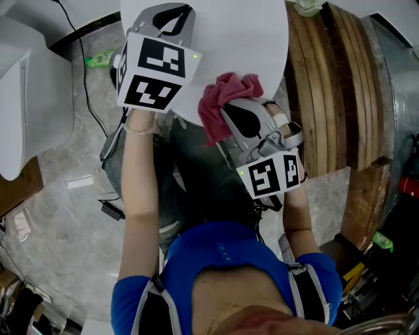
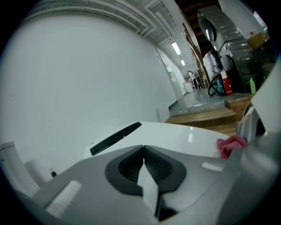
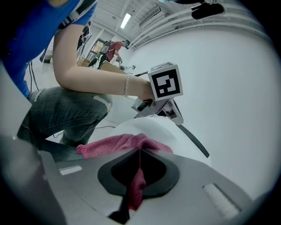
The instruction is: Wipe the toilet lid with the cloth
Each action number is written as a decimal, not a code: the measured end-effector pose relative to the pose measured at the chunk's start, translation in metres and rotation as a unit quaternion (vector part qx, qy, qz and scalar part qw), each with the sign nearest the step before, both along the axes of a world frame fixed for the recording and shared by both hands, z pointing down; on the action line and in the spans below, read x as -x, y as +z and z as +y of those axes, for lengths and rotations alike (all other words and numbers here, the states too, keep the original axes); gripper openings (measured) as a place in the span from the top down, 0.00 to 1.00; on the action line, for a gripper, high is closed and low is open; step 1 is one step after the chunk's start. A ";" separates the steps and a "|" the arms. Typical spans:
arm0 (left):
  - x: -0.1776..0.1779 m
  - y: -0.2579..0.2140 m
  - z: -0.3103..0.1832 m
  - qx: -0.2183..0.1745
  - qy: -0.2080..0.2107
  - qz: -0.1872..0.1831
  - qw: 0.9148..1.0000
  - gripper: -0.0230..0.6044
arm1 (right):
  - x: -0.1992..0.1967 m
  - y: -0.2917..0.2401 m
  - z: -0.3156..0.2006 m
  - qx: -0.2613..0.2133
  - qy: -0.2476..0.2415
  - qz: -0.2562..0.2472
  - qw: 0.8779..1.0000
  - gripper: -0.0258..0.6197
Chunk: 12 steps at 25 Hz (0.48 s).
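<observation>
The right gripper's jaws are pressed shut on a fold of the pink cloth. A strip of it hangs down between the dark pads, and the rest bunches out ahead of the tips onto the white lid. From the head view the cloth lies crumpled at the lid's near edge, touching it, with the right gripper just behind it. The left gripper's jaws are closed tip to tip with nothing between them, and they point across the lid towards the white wall. The cloth shows at the right of that view. In the head view the left gripper sits over the lid's left part, well apart from the cloth; whether it touches the lid cannot be told. The person crouches in jeans and a blue top, with a bracelet on the left wrist. Wooden planks run along just right of the lid, and a green bottle lies on the grey floor to its left.
</observation>
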State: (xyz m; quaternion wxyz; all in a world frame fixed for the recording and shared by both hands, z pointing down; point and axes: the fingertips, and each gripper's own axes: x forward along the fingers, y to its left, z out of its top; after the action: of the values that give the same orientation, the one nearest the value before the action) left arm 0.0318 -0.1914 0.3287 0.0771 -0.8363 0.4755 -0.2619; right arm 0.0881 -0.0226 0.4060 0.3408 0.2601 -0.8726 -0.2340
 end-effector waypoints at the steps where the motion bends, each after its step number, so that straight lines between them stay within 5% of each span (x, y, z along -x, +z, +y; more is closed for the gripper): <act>1: 0.000 0.000 0.000 0.000 0.000 0.000 1.000 0.96 | -0.001 0.000 0.000 0.001 0.001 0.000 1.000 0.95; 12: 0.002 0.001 0.000 0.001 0.000 0.000 1.000 0.96 | -0.015 0.001 -0.002 0.011 0.018 -0.006 1.000 0.95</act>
State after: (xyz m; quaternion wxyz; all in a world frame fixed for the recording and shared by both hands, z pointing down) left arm 0.0302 -0.1916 0.3302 0.0766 -0.8364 0.4749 -0.2628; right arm 0.1031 -0.0246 0.4074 0.3424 0.2730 -0.8725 -0.2167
